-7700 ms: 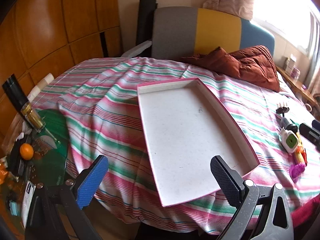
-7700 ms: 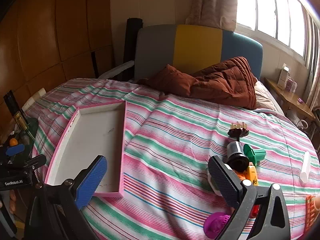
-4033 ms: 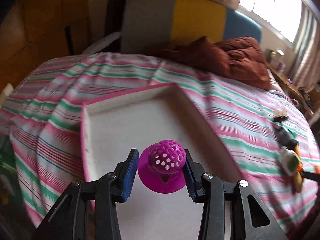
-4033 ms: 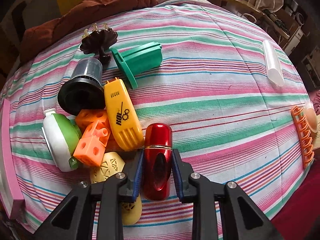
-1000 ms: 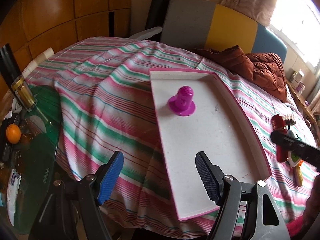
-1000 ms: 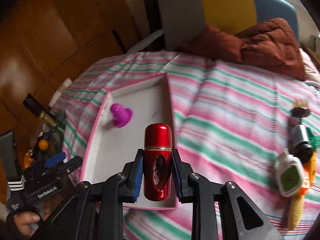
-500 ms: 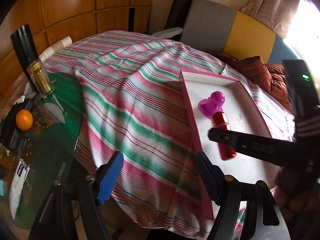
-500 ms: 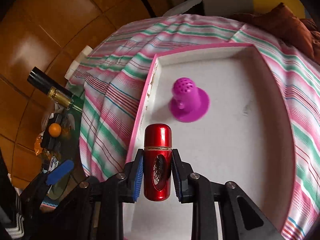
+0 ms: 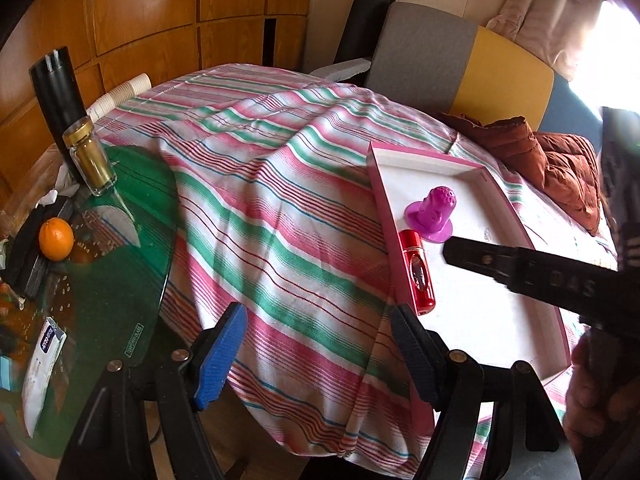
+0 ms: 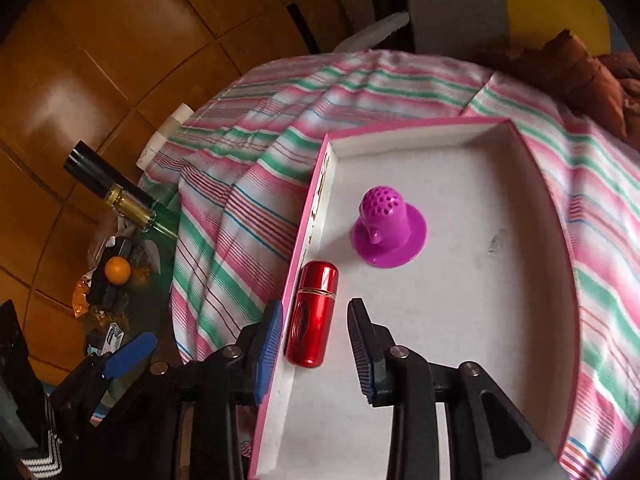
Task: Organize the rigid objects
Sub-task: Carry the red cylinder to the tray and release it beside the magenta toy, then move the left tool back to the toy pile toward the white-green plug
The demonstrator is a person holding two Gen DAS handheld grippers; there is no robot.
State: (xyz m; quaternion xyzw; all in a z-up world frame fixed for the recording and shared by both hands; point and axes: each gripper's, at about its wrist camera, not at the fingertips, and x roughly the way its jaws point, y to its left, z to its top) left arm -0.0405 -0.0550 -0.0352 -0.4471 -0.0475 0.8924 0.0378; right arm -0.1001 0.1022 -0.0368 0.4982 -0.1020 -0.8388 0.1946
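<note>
The pink-rimmed tray [image 10: 556,216] lies on the striped bedspread [image 9: 280,208]; inside it the red capsule [image 10: 313,314] lies flat on the white floor, tight against the tray's left wall, with the purple perforated stopper [image 10: 389,233] standing upright just beyond it, near but apart. The right gripper [image 10: 314,338] hangs over the tray's near left part, its jaws opening, the capsule between them but neither pad pressing on it; the left gripper [image 9: 320,350] hovers off the tray's left edge over the hanging bedspread, jaws spread wide with nothing between them.
</note>
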